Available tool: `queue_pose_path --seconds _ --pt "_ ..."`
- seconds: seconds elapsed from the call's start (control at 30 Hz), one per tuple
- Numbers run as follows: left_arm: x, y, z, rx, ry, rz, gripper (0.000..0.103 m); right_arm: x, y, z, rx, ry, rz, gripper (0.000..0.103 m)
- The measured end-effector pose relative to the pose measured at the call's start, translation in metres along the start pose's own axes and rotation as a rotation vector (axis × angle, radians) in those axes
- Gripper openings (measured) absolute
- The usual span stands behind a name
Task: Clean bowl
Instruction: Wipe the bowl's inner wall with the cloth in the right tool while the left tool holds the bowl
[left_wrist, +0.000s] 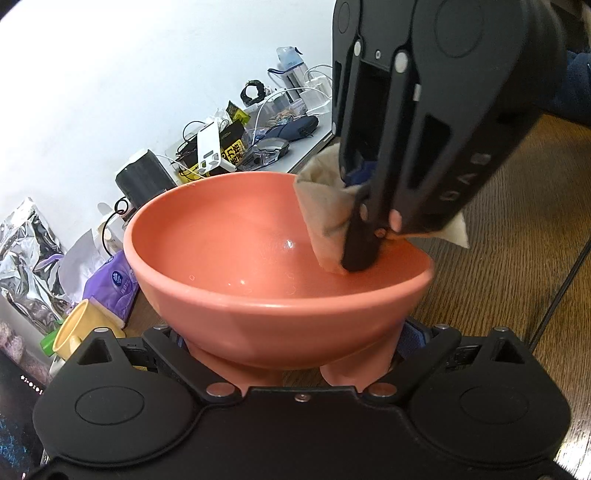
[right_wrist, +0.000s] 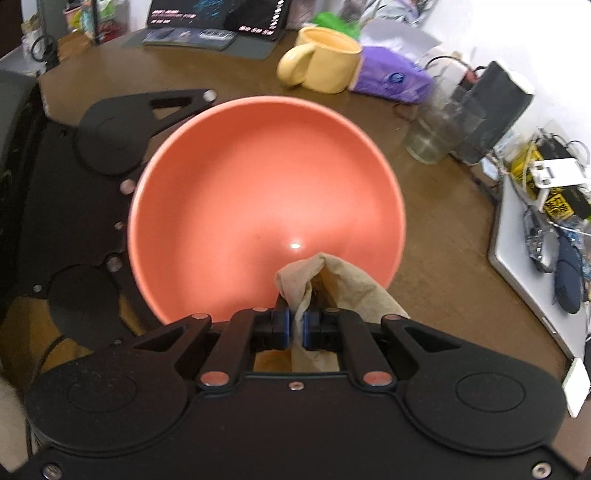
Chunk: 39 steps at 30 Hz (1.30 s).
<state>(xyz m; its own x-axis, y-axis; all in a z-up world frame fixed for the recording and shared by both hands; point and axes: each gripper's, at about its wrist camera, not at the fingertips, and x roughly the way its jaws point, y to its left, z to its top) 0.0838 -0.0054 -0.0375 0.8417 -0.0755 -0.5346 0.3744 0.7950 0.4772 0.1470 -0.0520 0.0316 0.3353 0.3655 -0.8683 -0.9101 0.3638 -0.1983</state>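
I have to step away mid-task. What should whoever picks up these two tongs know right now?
Left tongs: closed around the foot of the orange bowl, holding it tilted above the wooden table.
Right tongs: shut on a folded beige cloth, which is pressed against the bowl's inner wall near the rim.
Done: bowl held, cloth in contact; the inside looks glossy and free of visible residue.
Left: probably wipe round the rest of the inner wall and bottom, then set the bowl down.
Nearby: yellow mug and a glass behind the bowl.
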Motion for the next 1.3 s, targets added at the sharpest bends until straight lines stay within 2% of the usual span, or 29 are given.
queue_pose_path --seconds 0.17,0.7,1.03,1.3 --pt "0.000 0.001 0.001 -0.004 0.004 0.000 0.096 -0.003 0.005 0.002 0.008 0.019 0.050 0.007" --pt "0.000 -0.004 0.002 -0.004 0.006 0.004 0.096 -0.013 0.004 0.007 0.135 -0.048 0.263 0.007" --pt "-0.001 -0.006 0.000 -0.001 0.003 0.005 0.096 -0.010 -0.017 0.013 0.236 -0.172 0.385 0.007" --pt "-0.002 -0.009 -0.001 0.002 0.001 0.006 0.096 -0.007 -0.028 0.012 0.310 -0.289 0.414 0.007"
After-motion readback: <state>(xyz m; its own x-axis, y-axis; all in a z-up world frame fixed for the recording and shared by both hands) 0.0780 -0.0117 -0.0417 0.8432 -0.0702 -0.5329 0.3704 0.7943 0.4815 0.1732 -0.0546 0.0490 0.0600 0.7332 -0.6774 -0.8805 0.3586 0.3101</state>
